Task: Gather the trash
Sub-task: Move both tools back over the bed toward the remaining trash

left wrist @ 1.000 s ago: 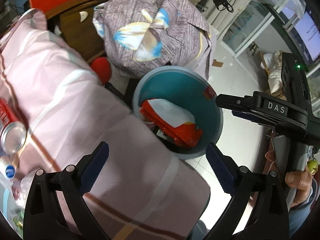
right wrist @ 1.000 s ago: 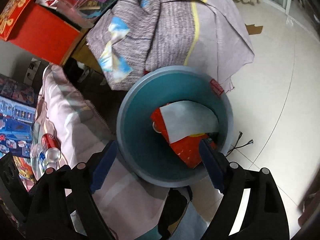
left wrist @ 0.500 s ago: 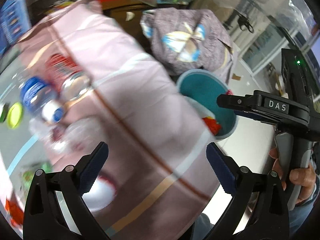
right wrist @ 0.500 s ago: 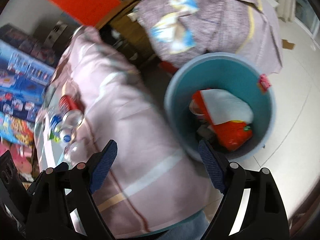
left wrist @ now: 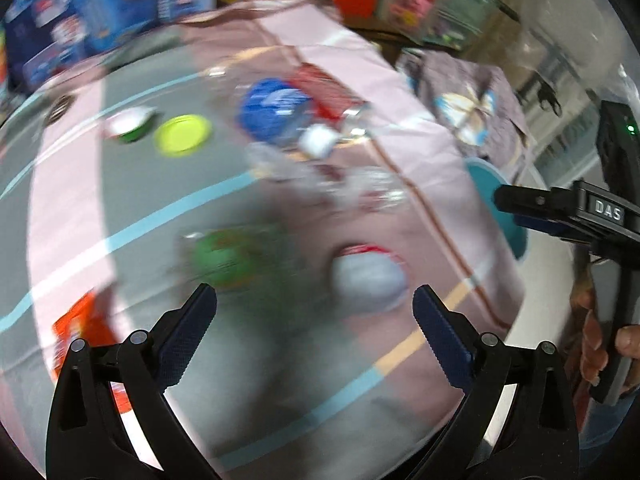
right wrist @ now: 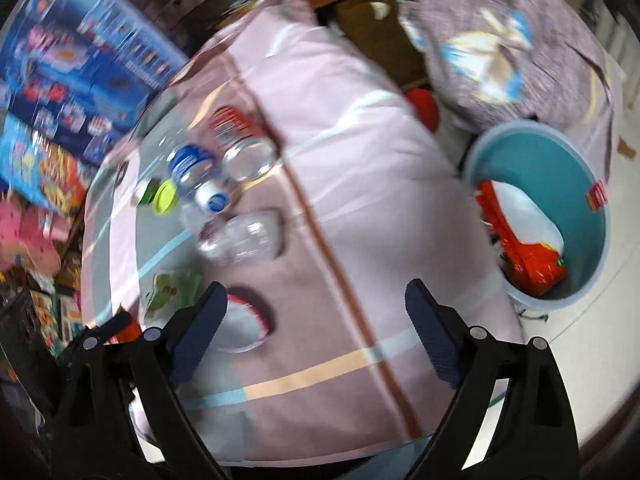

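Two grippers' jaws gape empty, the right gripper [left wrist: 560, 212], marked "DAS", widening.

The only thing I can read is "DAS", white letters on the black handheld right gripper [left wrist: 516, 210]; other labels are blurred.

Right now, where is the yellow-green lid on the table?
In the right wrist view the yellow-green lid lies at the table's far left, between a small green-rimmed cup and the blue-labelled plastic bottle, well away from the teal bin on the floor at right.
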The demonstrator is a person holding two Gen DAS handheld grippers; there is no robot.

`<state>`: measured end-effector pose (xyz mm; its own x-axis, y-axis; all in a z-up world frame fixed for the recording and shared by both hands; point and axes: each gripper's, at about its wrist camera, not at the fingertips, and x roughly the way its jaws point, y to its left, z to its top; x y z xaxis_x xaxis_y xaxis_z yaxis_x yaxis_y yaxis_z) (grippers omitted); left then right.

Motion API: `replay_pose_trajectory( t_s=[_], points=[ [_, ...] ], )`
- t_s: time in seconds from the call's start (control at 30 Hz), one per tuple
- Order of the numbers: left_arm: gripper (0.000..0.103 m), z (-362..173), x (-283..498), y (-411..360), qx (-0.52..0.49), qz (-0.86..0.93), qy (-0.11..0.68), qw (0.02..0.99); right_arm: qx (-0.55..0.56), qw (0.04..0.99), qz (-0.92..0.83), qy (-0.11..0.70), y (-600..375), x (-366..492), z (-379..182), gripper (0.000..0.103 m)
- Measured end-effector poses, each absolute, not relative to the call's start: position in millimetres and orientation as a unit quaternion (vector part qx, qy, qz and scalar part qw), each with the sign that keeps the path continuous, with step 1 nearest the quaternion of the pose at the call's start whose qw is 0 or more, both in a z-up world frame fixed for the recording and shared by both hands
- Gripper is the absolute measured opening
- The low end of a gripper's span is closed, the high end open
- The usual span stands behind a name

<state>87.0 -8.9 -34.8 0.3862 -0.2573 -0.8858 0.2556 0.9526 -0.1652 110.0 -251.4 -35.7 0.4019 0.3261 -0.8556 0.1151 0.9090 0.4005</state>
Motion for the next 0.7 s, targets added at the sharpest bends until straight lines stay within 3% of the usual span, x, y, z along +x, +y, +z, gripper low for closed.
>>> replay_pose_trajectory(
  t_s=[0.37, 0.7],
  points=[
    [0.099, -29.1, 51.6, 103.1, -0.027, -0.065, 0.495, 0.866, 0.083, 0.825, 0.149, 0.538, -127.7, 115.4, -21.9, 0.087],
    [0.099, -65.6, 44.7, 157.5, -0.079, -0.026, 0.515, 0.853, -0.015, 0.800, 0.189, 0.569, -48.4, 119.0, -56.0, 0.087]
  ],
)
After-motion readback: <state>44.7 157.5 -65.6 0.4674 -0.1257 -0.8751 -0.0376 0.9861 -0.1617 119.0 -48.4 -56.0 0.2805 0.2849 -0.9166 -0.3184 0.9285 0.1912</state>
